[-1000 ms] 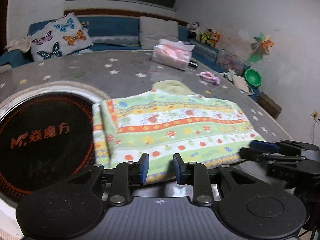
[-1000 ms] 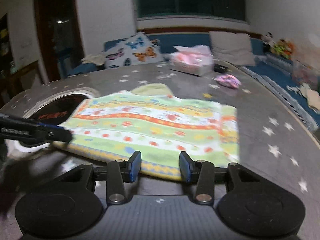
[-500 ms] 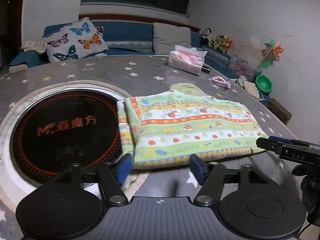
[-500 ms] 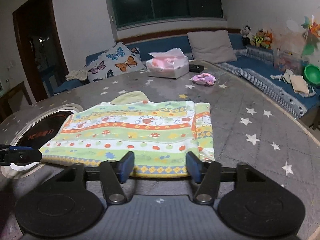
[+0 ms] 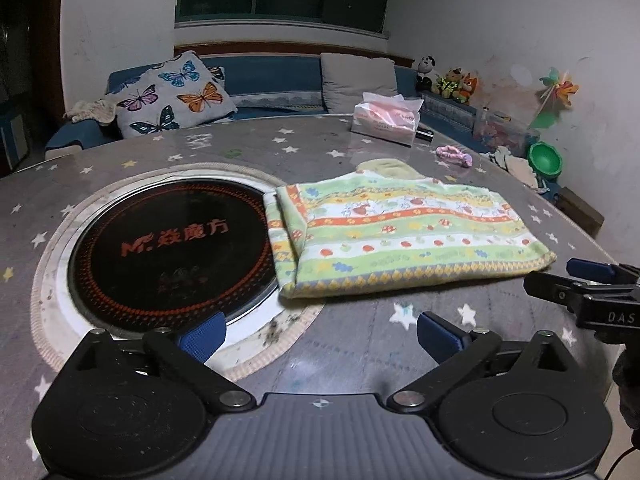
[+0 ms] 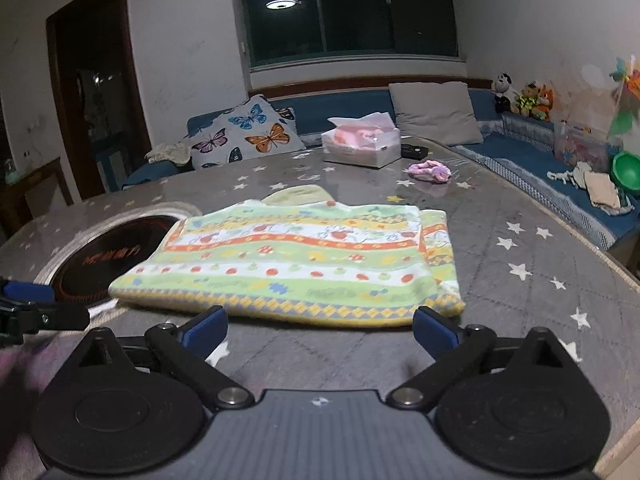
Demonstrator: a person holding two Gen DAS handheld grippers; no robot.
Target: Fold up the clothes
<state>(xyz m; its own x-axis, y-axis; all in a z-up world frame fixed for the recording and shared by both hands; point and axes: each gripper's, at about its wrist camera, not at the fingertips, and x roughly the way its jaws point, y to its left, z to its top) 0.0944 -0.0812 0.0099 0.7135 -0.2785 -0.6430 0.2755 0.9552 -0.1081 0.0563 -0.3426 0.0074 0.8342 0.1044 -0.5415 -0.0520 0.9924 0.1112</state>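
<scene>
A folded green, yellow and orange patterned garment lies flat on the grey star-printed table. A pale green piece sticks out from under its far edge. My left gripper hovers just short of the garment's near left corner, its jaws opening wide with nothing between them. My right gripper sits before the garment's near edge, jaws also opening wide and empty. Each gripper shows at the other view's side: the right gripper and the left gripper.
A round black cooktop is set into the table left of the garment. A tissue box and a pink scrunchie lie farther back. Behind the table runs a blue sofa with a butterfly pillow and a grey cushion.
Both grippers have let go of the garment's near edge, opened wide and drawn back toward me. The garment stays folded on the table.
</scene>
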